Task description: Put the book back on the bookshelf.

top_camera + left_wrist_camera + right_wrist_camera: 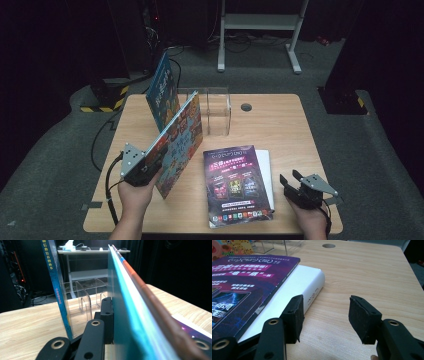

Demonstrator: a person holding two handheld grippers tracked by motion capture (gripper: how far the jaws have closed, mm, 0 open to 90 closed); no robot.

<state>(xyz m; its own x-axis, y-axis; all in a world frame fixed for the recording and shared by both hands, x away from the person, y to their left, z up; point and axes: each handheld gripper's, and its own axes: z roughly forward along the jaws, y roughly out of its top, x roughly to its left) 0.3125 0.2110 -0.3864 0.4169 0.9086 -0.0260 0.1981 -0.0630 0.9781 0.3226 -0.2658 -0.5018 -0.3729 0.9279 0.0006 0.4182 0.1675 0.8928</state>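
Observation:
My left gripper (151,162) is shut on the lower edge of a thin colourful picture book (181,140), holding it tilted above the table's left half. In the left gripper view the book (130,315) runs edge-on between the jaws of my left gripper (119,316). A blue book (162,90) stands upright in the left end of a clear acrylic rack (216,112). A purple magazine (235,185) lies flat on a white book (267,172). My right gripper (291,177) rests open at the front right, its jaws (324,315) empty beside the white book (305,282).
The wooden table (280,125) has a round cable hole (246,106) behind the rack. Bare wood lies to the right of the magazine (244,282). A white metal stand (257,22) and cables sit on the dark floor beyond the far edge.

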